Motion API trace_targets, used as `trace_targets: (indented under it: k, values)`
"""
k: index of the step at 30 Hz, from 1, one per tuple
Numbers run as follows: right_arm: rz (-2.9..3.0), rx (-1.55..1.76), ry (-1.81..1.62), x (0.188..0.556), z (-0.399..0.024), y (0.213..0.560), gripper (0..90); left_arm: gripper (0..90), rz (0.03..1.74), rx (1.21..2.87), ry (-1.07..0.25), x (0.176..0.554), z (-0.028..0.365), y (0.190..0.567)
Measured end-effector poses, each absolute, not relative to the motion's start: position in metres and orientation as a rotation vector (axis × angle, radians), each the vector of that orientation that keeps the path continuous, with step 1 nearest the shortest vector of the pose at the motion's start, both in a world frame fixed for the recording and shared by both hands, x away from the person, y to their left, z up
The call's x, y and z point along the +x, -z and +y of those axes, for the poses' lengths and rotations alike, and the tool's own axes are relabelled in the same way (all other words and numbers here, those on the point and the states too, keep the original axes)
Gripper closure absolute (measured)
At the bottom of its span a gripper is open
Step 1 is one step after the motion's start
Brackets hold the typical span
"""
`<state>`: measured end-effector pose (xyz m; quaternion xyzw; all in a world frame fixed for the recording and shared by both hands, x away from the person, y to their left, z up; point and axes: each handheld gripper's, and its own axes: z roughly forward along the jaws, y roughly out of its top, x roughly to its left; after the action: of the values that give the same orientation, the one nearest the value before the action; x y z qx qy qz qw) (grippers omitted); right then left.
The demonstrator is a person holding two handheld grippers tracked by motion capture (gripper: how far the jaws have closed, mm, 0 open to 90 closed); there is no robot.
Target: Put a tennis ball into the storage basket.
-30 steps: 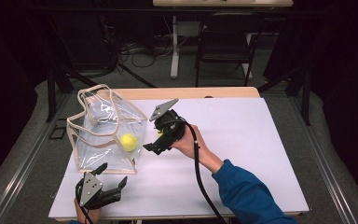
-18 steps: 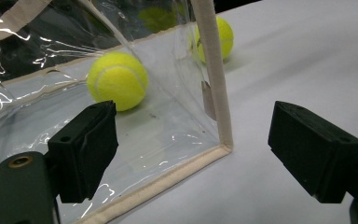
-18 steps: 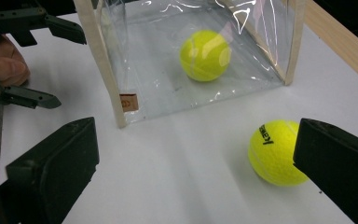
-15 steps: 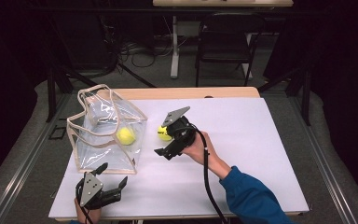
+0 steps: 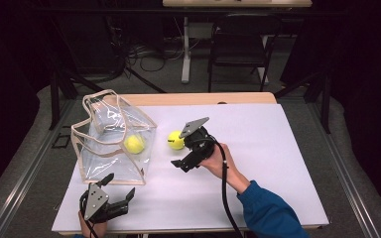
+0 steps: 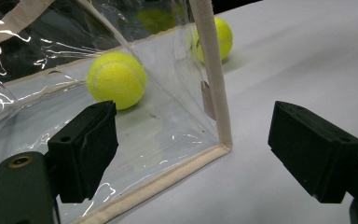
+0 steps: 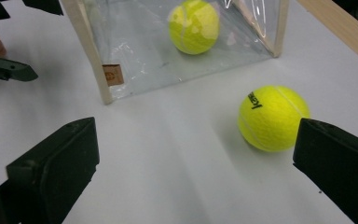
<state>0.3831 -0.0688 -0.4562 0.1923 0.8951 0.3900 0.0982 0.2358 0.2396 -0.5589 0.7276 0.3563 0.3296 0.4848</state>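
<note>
A clear plastic bag [image 5: 110,144] with beige trim stands at the table's left. One yellow tennis ball [image 5: 134,144] lies inside it. A second tennis ball [image 5: 174,140] rests on the white table just right of the bag. My right gripper [image 5: 182,150] is open beside this ball; in the right gripper view the ball [image 7: 272,117] sits just ahead of the right jaw, untouched. My left gripper [image 5: 119,187] is open at the near left, its jaws either side of the bag's near corner [image 6: 221,142], with the inner ball [image 6: 116,81] beyond.
The white table [image 5: 268,148] stretches open to the right and near side. Its wooden back edge [image 5: 203,98] runs behind the bag. A black chair [image 5: 240,47] and a desk leg stand on the floor beyond.
My right gripper has drawn back to the right, away from the bag's side, and the second ball now lies free on the table. The left gripper has stayed put.
</note>
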Motion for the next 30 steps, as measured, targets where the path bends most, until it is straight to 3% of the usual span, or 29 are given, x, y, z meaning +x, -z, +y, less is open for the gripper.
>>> trace_targets:
  k: [30]
  values:
    - [2.560,0.730,-1.064,0.409,-0.100,0.471,0.0,16.0,0.870,1.781,-0.808,0.234,0.240,0.560]
